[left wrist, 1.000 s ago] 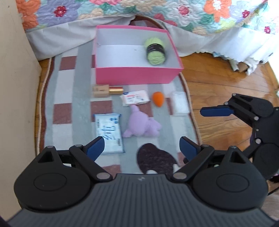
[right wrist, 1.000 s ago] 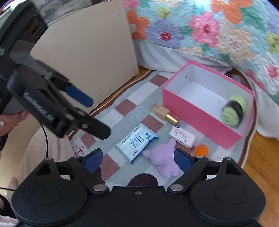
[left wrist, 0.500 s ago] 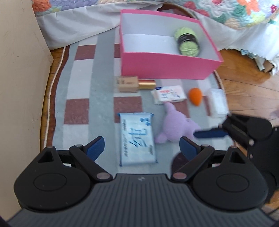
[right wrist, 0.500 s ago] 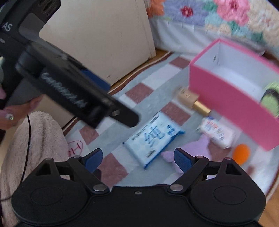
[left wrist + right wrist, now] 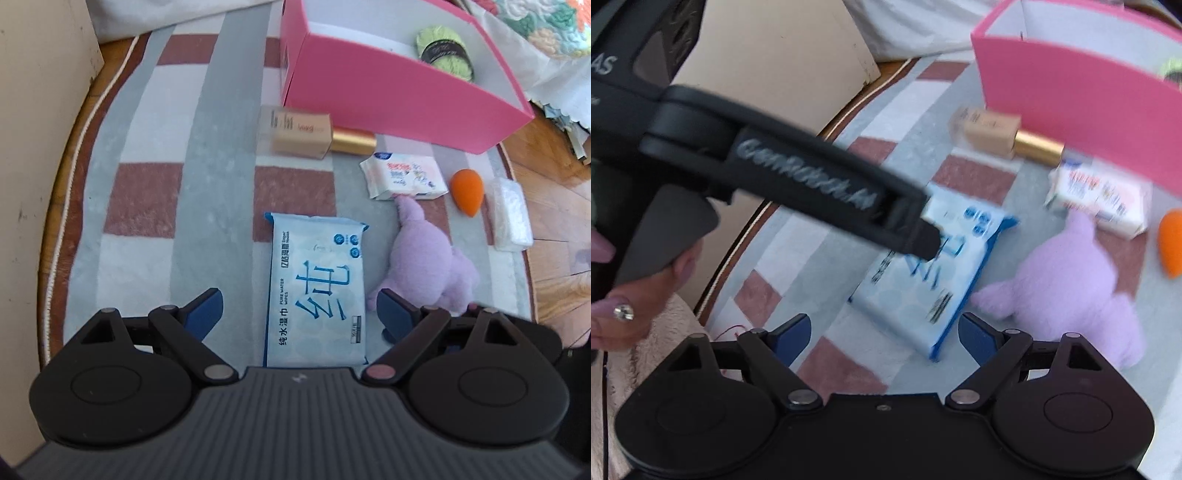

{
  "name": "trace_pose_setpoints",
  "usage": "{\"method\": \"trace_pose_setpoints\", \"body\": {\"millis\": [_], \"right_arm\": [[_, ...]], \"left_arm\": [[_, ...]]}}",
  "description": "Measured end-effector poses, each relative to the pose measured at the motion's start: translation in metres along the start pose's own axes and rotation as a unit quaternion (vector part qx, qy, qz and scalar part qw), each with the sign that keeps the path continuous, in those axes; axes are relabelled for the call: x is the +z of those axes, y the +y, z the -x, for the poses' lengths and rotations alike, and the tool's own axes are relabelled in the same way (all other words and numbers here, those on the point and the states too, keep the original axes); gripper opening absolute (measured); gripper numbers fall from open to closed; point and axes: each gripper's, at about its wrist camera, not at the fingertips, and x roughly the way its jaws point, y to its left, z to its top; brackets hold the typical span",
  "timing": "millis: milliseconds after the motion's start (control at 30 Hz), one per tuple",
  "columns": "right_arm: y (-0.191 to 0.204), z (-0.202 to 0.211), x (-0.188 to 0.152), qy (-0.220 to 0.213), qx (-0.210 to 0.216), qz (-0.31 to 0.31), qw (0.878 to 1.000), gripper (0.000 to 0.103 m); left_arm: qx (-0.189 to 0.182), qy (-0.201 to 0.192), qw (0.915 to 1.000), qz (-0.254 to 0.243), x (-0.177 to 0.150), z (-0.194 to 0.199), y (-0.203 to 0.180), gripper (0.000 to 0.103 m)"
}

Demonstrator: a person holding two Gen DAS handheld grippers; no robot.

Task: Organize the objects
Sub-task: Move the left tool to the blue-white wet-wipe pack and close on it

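Note:
A blue and white wet wipes pack (image 5: 317,288) lies flat on the rug. My left gripper (image 5: 299,308) hangs just above its near end with the jaws closing; the pack lies between them and the pads do not touch it. My right gripper (image 5: 886,328) is open, low over the same pack (image 5: 923,280), nothing held. One of the left gripper's fingers (image 5: 849,192) crosses the right wrist view. A purple plush toy (image 5: 432,266) lies right of the pack. The pink box (image 5: 388,96) behind holds a green yarn ball (image 5: 445,53).
On the checked rug (image 5: 147,206) lie a foundation bottle (image 5: 295,131), a small tissue pack (image 5: 406,177), an orange sponge (image 5: 467,192) and a clear packet (image 5: 509,214). A cream panel (image 5: 29,147) stands at the left, wooden floor (image 5: 554,221) at the right. A hand (image 5: 628,306) grips the left tool.
Both grippers have come down toward the rug, so the wipes pack and the plush toy look much larger and closer. The left gripper's finger now crosses the right wrist view.

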Motion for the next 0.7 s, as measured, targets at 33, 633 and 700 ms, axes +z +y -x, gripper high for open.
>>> {"method": "trace_pose_setpoints", "body": {"millis": [33, 633, 700], "right_arm": [[0.000, -0.002, -0.002, 0.001, 0.004, -0.005, 1.000, 0.088], [-0.008, -0.002, -0.010, -0.005, -0.070, 0.034, 0.997, 0.082], [-0.004, -0.008, -0.010, 0.003, -0.077, 0.038, 0.996, 0.082]], "left_arm": [[0.003, 0.004, 1.0000, 0.003, 0.000, -0.004, 0.000, 0.088], [-0.115, 0.052, 0.9776, 0.168, -0.016, -0.033, 0.030, 0.048], [-0.107, 0.048, 0.9785, 0.170, -0.016, -0.035, 0.028, 0.048]]}}
